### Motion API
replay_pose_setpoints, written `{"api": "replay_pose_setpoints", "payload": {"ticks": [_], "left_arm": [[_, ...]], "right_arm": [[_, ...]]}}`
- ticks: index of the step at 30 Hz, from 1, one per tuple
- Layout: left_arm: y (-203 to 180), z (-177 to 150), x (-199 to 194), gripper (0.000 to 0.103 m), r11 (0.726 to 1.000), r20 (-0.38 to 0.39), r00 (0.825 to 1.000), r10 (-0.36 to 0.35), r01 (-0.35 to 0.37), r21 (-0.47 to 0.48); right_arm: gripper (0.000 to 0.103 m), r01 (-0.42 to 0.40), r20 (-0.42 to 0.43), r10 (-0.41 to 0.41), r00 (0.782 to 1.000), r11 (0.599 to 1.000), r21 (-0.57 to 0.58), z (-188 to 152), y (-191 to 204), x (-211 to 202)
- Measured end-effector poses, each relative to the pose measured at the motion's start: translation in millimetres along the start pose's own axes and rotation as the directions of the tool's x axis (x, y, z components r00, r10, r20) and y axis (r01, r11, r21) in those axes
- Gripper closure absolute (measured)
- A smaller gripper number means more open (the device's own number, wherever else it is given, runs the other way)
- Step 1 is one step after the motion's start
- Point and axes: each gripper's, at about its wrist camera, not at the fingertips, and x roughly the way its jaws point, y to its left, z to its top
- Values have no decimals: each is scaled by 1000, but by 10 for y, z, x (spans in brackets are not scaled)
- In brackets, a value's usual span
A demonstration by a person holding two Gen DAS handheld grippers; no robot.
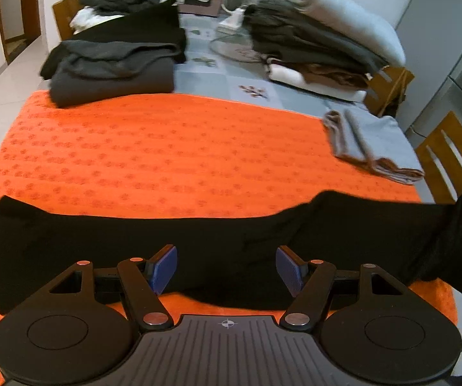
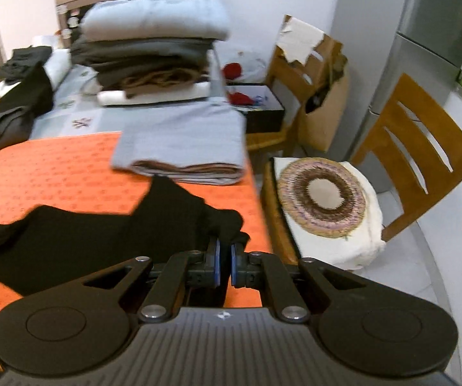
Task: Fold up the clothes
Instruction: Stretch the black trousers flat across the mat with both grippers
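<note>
So the black garment (image 1: 198,244) is lying stretched out in a long band across the near edge of the orange cloth (image 1: 173,148) on the table. Its right end is bunched up and lifted a bit toward the cloth's right edge.

The right gripper (image 2: 223,263) has its fingers pinched together on that bunched end; there's dark fabric right at the pads, so it looks like a proper grip. The left gripper (image 1: 226,268) hangs over the middle of the garment with its fingers wide apart, holding nothing.

My read: one end is being carried over to make a fold. To do it nicely, I'd say:
- keep the pinch on both layers so nothing slips out
- lift just enough that the fabric clears itself, then lay it toward the garment's other end
- use the left gripper to pin or grab the matching edge so the band stays straight
- line the edges up before letting go

Folded piles (image 1: 112,74) sit beyond the cloth's far edge, plus a grey folded piece (image 2: 185,148) at its far right corner.
</note>
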Motion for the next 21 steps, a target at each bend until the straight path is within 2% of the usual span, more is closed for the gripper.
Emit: {"api": "replay_pose_setpoints", "payload": {"ticks": [5, 6, 10, 12, 14, 16, 21], "left_arm": [[-345, -106, 59, 31, 1000, 9, 1000, -2, 3, -16], [-407, -129, 70, 31, 1000, 10, 1000, -2, 2, -20], [-385, -254, 59, 31, 998, 8, 1000, 28, -28, -48], [-320, -312, 51, 30, 996, 6, 999, 51, -51, -72], [-238, -366, 43, 29, 992, 2, 997, 74, -73, -102], [-130, -417, 32, 28, 987, -6, 996, 92, -92, -134], [158, -489, -23, 27, 978, -23, 991, 135, -137, -156]], "right_arm": [[94, 44, -48, -44, 998, 999, -5, -3, -433, 297], [90, 57, -64, -57, 996, 998, -11, -13, -499, 383], [85, 142, -97, -148, 984, 988, -64, -44, -658, 630], [85, 148, -100, -154, 983, 987, -65, -47, -737, 676], [84, 122, -95, -127, 987, 990, -65, -33, -748, 672], [78, 79, -86, -85, 993, 994, -77, -12, -664, 641], [77, -35, -74, 25, 997, 991, -133, -3, -294, 599]]}}
